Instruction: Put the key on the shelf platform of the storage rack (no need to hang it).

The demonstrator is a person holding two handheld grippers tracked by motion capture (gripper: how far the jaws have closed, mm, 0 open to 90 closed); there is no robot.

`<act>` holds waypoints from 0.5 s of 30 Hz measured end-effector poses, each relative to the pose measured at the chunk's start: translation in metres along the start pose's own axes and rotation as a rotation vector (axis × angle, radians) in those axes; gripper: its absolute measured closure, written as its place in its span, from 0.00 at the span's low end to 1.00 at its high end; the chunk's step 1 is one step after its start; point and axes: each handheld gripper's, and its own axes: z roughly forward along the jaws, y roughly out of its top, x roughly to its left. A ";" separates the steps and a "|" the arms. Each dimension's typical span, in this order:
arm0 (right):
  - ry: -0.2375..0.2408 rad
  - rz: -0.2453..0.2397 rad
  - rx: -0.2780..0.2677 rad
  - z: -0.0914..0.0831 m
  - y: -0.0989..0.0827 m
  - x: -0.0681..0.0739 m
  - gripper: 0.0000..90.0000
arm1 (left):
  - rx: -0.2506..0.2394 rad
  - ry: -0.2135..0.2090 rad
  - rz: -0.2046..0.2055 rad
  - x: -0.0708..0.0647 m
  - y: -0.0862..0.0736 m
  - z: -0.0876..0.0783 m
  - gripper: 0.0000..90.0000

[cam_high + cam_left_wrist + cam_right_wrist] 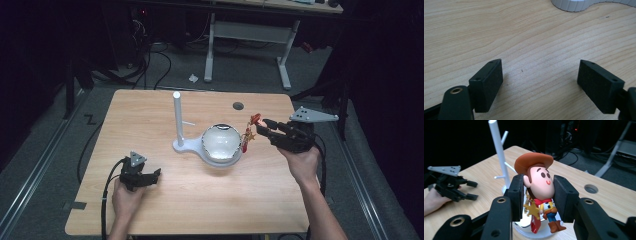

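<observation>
A small cowboy figure (539, 178) with a brown hat, a gold star charm and a red tag hangs in the air, and my right gripper (539, 180) is shut on its head. In the high view, the right gripper (261, 128) holds the figure (250, 132) just right of a white stand (177, 117) with an upright post and a thin side peg. My left gripper (155, 175) rests low over the table's near left, its jaws open and nothing between them. In its own view the left gripper (540, 67) faces bare wood.
A round shiny bowl-like piece (221, 143) sits on the stand's base (183, 146), close to the hanging figure. The wooden table (150, 110) has a cable hole (238, 106) at the back right. A corner of the white base (574, 5) lies ahead of the left gripper.
</observation>
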 end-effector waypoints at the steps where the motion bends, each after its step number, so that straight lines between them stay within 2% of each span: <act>1: 0.005 -0.003 -0.002 0.001 0.001 0.002 0.70 | 0.000 0.000 0.000 0.000 0.000 0.000 0.23; 10: 0.048 -0.023 0.010 0.017 0.010 0.012 0.70 | 0.000 0.000 0.000 0.000 0.000 0.000 0.23; 15: 0.052 -0.024 0.033 0.031 0.009 0.015 0.70 | 0.000 0.000 0.000 0.000 0.000 0.000 0.23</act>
